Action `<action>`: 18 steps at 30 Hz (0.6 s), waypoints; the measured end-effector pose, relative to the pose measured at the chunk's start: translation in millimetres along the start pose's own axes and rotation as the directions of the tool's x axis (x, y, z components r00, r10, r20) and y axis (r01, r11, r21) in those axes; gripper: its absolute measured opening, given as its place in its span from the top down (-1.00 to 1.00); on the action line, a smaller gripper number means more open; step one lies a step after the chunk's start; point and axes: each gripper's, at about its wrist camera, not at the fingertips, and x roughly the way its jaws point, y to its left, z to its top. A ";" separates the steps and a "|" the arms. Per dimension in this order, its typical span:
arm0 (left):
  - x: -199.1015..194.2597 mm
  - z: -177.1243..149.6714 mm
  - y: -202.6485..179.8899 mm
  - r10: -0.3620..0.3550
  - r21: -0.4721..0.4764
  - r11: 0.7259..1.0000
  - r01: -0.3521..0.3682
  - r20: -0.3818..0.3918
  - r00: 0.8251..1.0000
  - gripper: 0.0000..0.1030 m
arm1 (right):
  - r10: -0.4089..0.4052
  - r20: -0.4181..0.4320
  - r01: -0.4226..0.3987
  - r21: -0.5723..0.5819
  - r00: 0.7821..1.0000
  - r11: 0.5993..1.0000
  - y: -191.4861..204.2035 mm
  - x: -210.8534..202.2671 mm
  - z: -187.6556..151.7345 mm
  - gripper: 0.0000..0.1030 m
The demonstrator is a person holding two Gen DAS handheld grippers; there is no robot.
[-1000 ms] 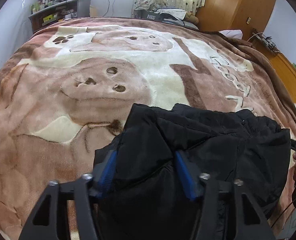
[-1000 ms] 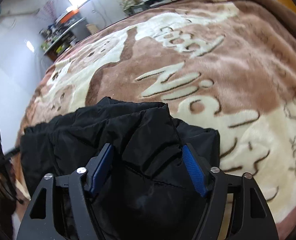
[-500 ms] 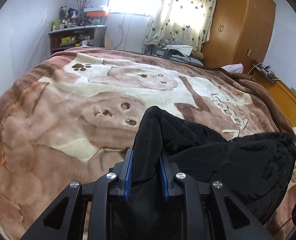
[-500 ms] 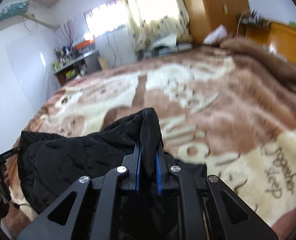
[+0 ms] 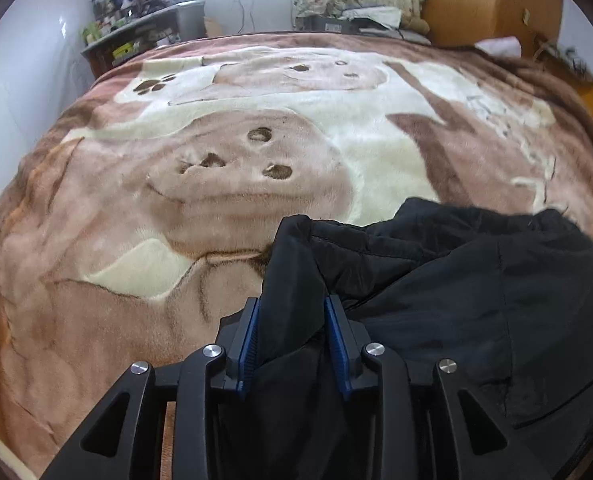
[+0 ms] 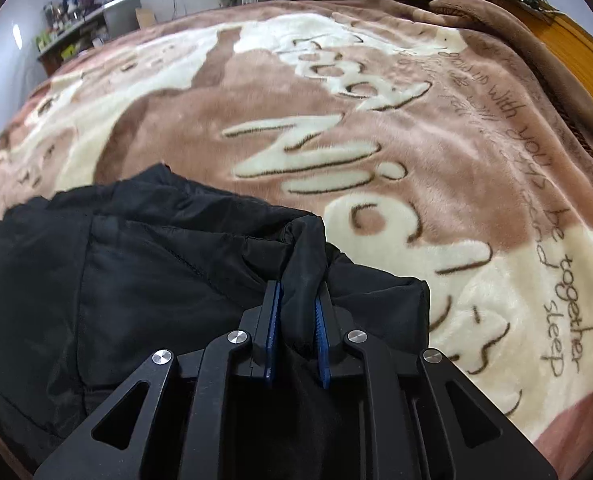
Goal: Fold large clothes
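Observation:
A black padded jacket (image 5: 456, 292) lies bunched at the near edge of the bed. In the left wrist view my left gripper (image 5: 292, 312) is shut on a fold at the jacket's left corner, with cloth filling the gap between the blue pads. In the right wrist view the same jacket (image 6: 136, 272) spreads to the left, and my right gripper (image 6: 298, 300) is shut on a fold at its right corner. Both corners are held a little above the blanket.
A brown and cream bear-print blanket (image 5: 256, 140) covers the whole bed. Beyond it stand a cluttered shelf (image 5: 144, 28) at the back left, a wooden wardrobe (image 5: 492, 0) at the back right and an orange wooden side board (image 6: 576, 48) along the right.
One second ago both grippers were open around the jacket. They shut on its corners and lifted them. Since then both views have tilted back down toward the bed.

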 end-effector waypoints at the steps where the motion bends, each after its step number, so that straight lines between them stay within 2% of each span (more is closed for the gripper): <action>1: 0.9 1.0 -0.2 0.002 -0.002 1.000 -0.002 -0.008 1.000 0.34 | -0.015 -0.019 0.015 -0.023 1.000 1.000 2.5 -0.3 1.0 0.62; 3: -5.0 3.5 5.4 -0.008 -0.054 0.999 0.007 -0.019 1.000 0.26 | -0.069 0.004 0.069 -0.019 0.998 0.997 3.0 -11.5 4.0 0.55; 4: -9.4 4.7 7.4 -0.003 -0.065 0.998 0.002 -0.022 1.000 0.14 | -0.089 0.039 0.089 -0.006 0.995 0.996 2.9 -23.5 4.4 0.50; 5: -21.4 5.2 12.9 -0.007 -0.088 0.996 0.007 0.002 1.000 0.11 | -0.099 0.087 0.097 0.020 0.991 0.995 1.0 -39.8 3.9 0.37; 8: -54.3 1.7 23.1 -0.001 -0.113 0.994 0.009 0.073 0.997 -0.02 | -0.046 0.187 0.039 0.041 0.981 0.998 1.8 -84.3 -0.2 0.00; 11: -91.3 -6.9 24.1 0.002 -0.123 0.992 0.015 0.136 0.991 -0.02 | -0.057 0.301 0.064 -0.012 0.952 0.998 20.1 -129.3 -10.1 -0.03; 13: -110.7 -13.7 18.1 0.000 -0.134 0.991 0.021 0.158 0.987 -0.03 | -0.008 0.350 0.028 -0.051 0.937 0.998 38.6 -151.1 -20.9 -0.05; 14: -120.2 -17.9 10.1 -0.015 -0.130 0.991 0.039 0.178 0.984 -0.13 | 0.037 0.343 -0.010 -0.080 0.939 0.997 49.6 -153.9 -23.0 -0.11; 16: -128.4 -27.6 -20.6 -0.069 -0.046 0.996 0.078 0.184 0.981 -0.26 | 0.132 0.287 -0.094 -0.140 0.949 0.986 73.8 -149.7 -34.8 -0.11; 18: -123.9 -33.5 -47.3 -0.143 0.019 0.990 0.141 0.146 0.979 -0.26 | 0.160 0.248 -0.128 -0.138 0.955 0.982 90.4 -139.2 -43.1 -0.11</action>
